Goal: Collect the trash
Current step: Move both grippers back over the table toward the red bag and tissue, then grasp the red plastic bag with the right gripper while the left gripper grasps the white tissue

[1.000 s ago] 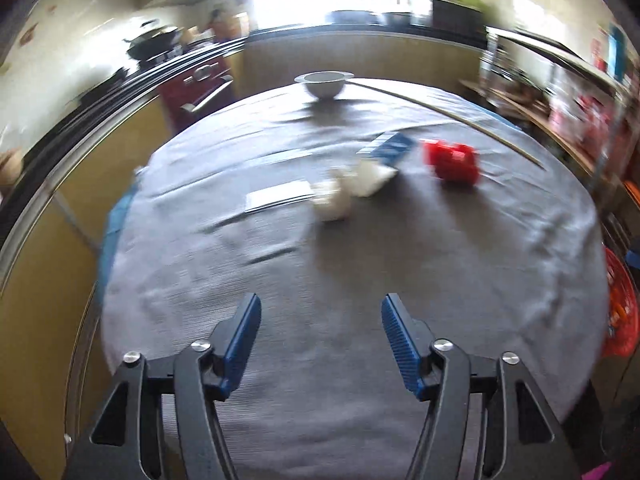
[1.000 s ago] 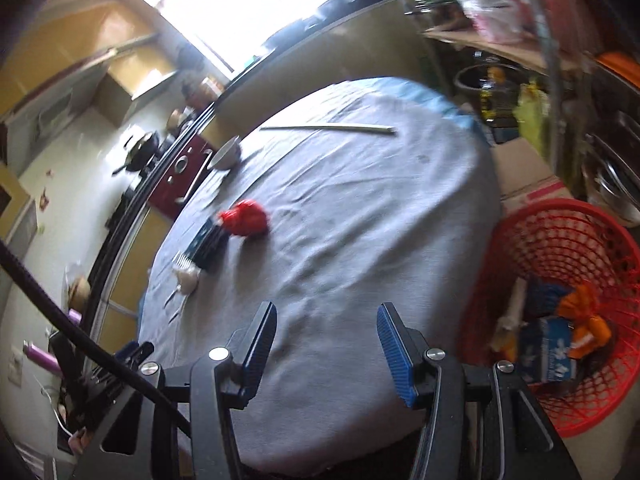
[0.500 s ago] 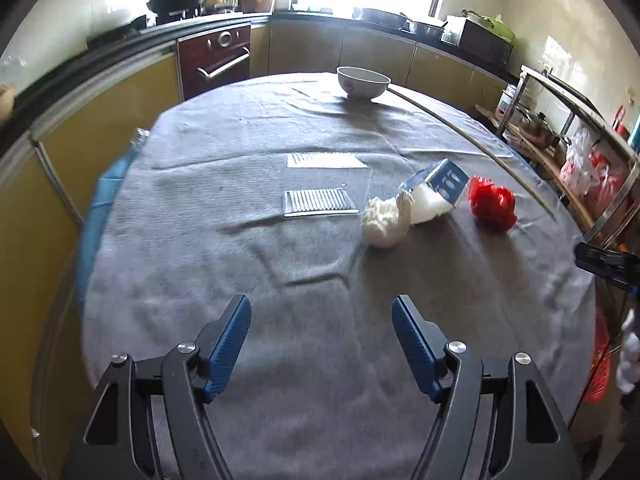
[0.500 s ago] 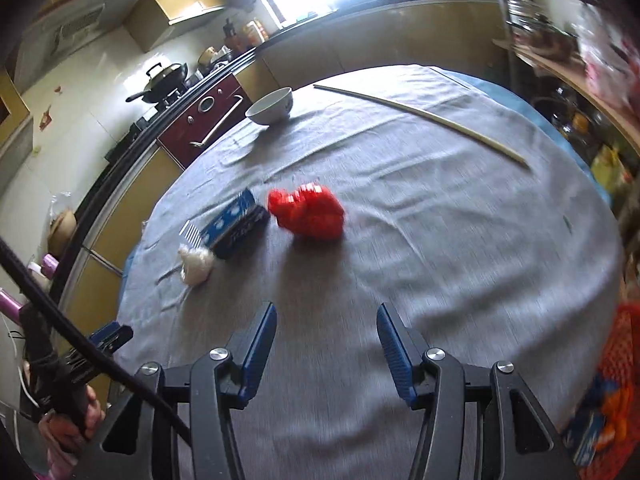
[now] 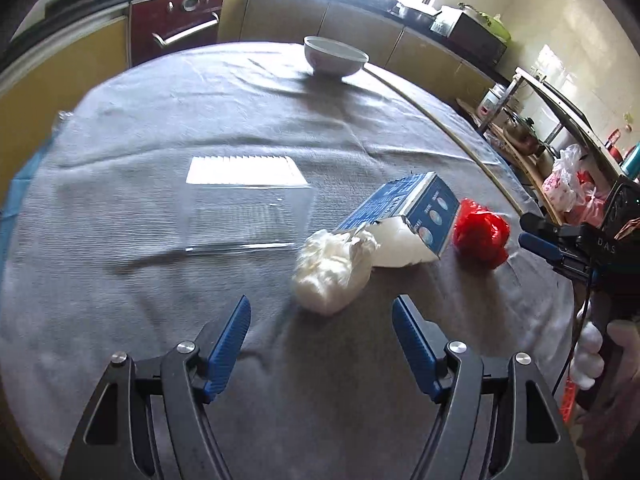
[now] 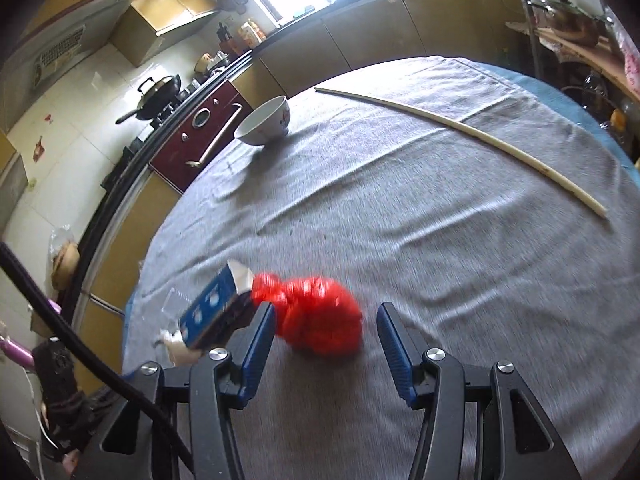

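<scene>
A crumpled white tissue wad (image 5: 334, 266) lies on the grey tablecloth just ahead of my open, empty left gripper (image 5: 321, 312). Behind it lies a blue carton (image 5: 416, 210), also in the right wrist view (image 6: 214, 314), with white paper under it. A crumpled red plastic bag (image 5: 480, 236) lies to its right. In the right wrist view the red bag (image 6: 316, 314) sits between the tips of my open right gripper (image 6: 326, 320), which also shows at the right edge of the left wrist view (image 5: 548, 236). A clear plastic box (image 5: 244, 210) stands left of the tissue.
A white bowl (image 5: 335, 56) stands at the far side of the round table (image 5: 280, 380); it also shows in the right wrist view (image 6: 265, 126). A long thin stick (image 6: 460, 126) lies across the far right. Kitchen counters and an oven ring the table.
Both grippers have moved forward toward the trash. The tissue now lies close before the left gripper; the red bag now lies between the right gripper's tips. The red basket has left the right view.
</scene>
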The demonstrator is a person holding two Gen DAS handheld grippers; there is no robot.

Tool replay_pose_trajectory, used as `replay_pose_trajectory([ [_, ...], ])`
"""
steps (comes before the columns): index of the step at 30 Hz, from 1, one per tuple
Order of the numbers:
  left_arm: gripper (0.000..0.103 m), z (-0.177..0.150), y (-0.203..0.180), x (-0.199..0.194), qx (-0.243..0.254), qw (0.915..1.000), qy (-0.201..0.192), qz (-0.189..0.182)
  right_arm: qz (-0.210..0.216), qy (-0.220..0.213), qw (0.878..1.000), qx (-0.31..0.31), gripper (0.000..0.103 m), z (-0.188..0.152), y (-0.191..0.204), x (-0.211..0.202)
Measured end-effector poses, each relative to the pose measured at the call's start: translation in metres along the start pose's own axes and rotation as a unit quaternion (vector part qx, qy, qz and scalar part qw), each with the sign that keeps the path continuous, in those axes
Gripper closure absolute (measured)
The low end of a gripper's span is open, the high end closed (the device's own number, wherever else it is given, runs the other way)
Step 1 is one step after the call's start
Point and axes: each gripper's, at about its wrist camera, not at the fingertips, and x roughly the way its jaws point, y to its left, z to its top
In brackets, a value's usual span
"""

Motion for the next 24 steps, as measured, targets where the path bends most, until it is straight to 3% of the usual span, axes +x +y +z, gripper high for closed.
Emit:
replay_pose_trajectory([
  [13,0.029,0.01,-0.003,0.023,-0.01,0.9994,-0.004,-0.032,0.068,0.033,0.997,-0.002,0.041,0.018,-0.005,0.046],
  [15,0.033,0.01,-0.003,0.025,-0.009,0.9995,-0.004,-0.03,0.076,0.033,0.996,-0.017,0.041,0.015,0.002,0.051],
  [17,0.045,0.011,-0.003,0.027,-0.007,0.9996,-0.004,-0.028,0.07,0.036,0.996,-0.034,0.041,0.011,0.009,0.055],
  [20,0.054,0.012,-0.003,0.028,-0.008,0.9996,-0.003,-0.028,0.061,0.047,0.995,-0.064,0.042,0.001,0.017,0.063],
  [24,0.059,0.01,0.0,0.027,-0.011,0.9995,-0.003,-0.03,0.057,0.045,0.993,-0.098,0.049,-0.011,0.029,0.06],
])
